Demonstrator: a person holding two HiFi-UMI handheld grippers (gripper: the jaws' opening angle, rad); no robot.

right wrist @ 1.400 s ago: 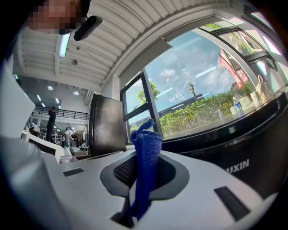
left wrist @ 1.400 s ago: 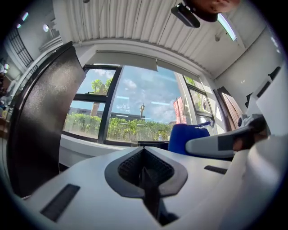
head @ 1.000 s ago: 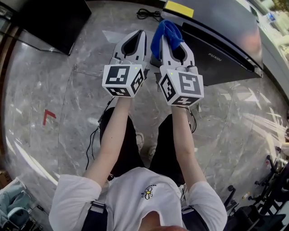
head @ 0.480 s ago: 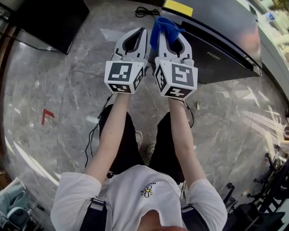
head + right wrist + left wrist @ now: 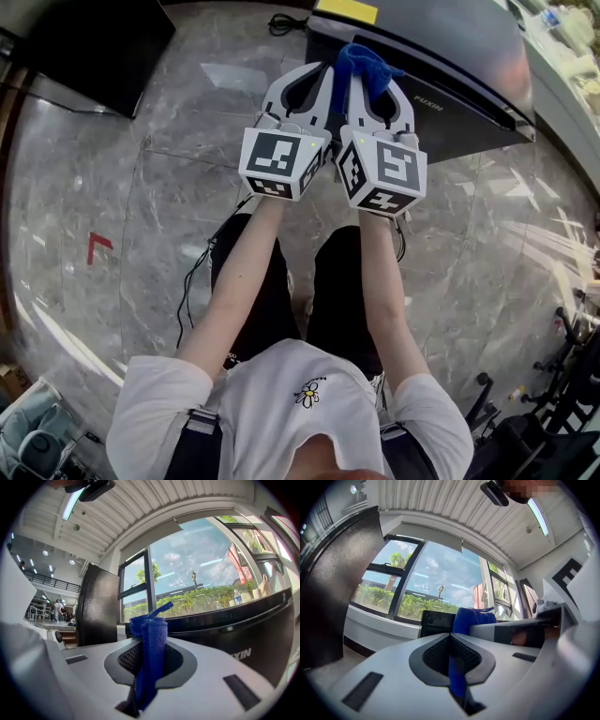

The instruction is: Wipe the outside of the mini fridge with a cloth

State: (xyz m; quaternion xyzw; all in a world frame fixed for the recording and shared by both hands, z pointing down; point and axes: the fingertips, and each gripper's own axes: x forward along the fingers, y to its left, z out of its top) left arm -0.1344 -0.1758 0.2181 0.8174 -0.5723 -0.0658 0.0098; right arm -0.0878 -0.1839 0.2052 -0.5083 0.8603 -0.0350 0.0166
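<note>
Right tool (image 5: 375, 77) clenched on the blue cloth (image 5: 367, 59), just at the mini fridge (image 5: 450, 47) top edge — left tool (image 5: 322, 71) closed alongside. Best press the cloth flat, then stroke evenly.

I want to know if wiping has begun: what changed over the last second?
Both grippers moved forward together toward the black mini fridge. The blue cloth in the right gripper now sits over the fridge's near edge; contact is unclear. Nothing was taken hold of or let go. Unchanged: the right fingers are clamped on the cloth, and the left gripper is shut alongside with blue cloth between its fingers.
</note>
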